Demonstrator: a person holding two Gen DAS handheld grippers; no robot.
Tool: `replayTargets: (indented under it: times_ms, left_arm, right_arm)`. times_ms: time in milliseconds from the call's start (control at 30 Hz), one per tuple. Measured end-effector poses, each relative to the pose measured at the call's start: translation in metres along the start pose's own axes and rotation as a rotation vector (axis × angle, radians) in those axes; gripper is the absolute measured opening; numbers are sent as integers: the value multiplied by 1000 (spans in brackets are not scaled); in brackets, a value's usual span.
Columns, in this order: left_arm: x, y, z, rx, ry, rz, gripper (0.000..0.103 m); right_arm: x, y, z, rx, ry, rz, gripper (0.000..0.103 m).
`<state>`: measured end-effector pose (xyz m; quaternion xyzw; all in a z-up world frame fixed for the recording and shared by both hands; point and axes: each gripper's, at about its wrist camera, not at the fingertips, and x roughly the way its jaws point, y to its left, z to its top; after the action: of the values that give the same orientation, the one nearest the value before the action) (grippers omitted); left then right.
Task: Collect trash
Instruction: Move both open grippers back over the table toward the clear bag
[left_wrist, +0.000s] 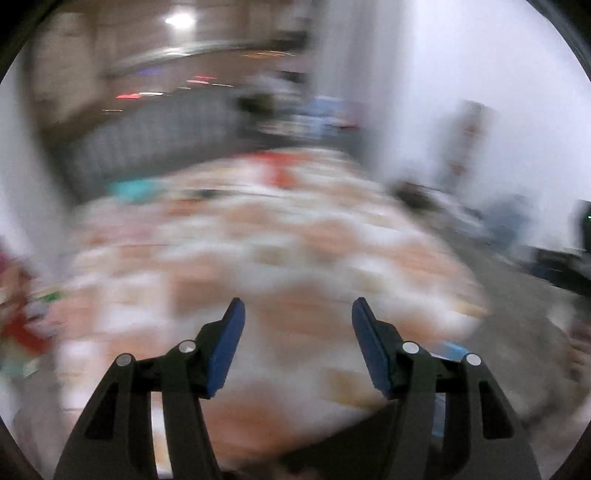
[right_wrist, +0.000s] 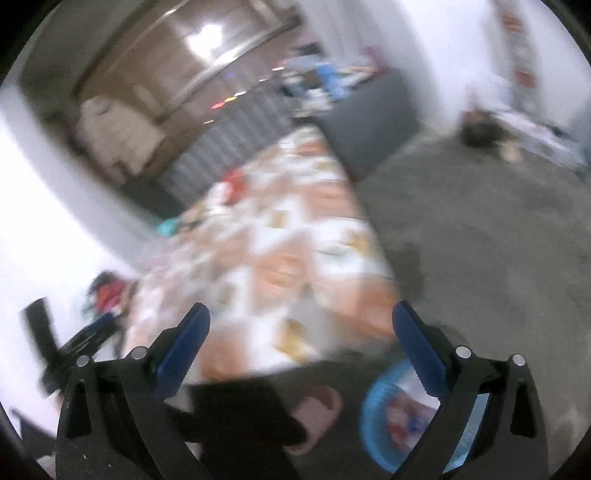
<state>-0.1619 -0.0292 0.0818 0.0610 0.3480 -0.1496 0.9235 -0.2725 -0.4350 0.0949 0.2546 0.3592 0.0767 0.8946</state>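
I am looking out over a long surface spread with an orange-and-white patterned cloth (right_wrist: 280, 258), a bed or a low tabletop, I cannot tell which through the heavy blur. I am judging this as the travelling step between pickups: both sets of tongs are empty. The left tongs (left_wrist: 297, 314) are standing partly open with nothing between the blue pads, and the right tongs (right_wrist: 301, 317) are gaping wide, also holding nothing. A blue basin (right_wrist: 391, 417) is sitting on the grey floor (right_wrist: 480, 240) at the lower right of the right wrist view, with what looks like crumpled, colourful wrappers inside, so I am taking it as the collecting bin. Candidate trash is showing as a teal scrap (right_wrist: 168, 227) at the cloth's left edge and a red lump (right_wrist: 236, 182) further up; both are too smeared to identify. Next I am needing to steady a hand, pick one piece, and bring open tongs down around it.
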Motion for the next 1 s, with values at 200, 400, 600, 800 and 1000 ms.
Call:
replayTargets:
  times_ms: [200,400,600,800,1000]
  left_arm:
    - [58,140,43,-75,-95,198,59]
    - [154,226,104,-53,69,192,59]
    - [226,247,120,15,283,275,9]
    - [185,260,97,-90,182,305,5]
    - [100,286,51,-379,-17,256,5]
  right_arm:
    - [91,81,37,-169,118,74,95]
    - [180,149,44,-303,233,116,95]
    - [255,211,39,-427,359,184,95]
    - [327,276,30,-564,457,219,95]
    - [395,333,30,-649,496,168,95]
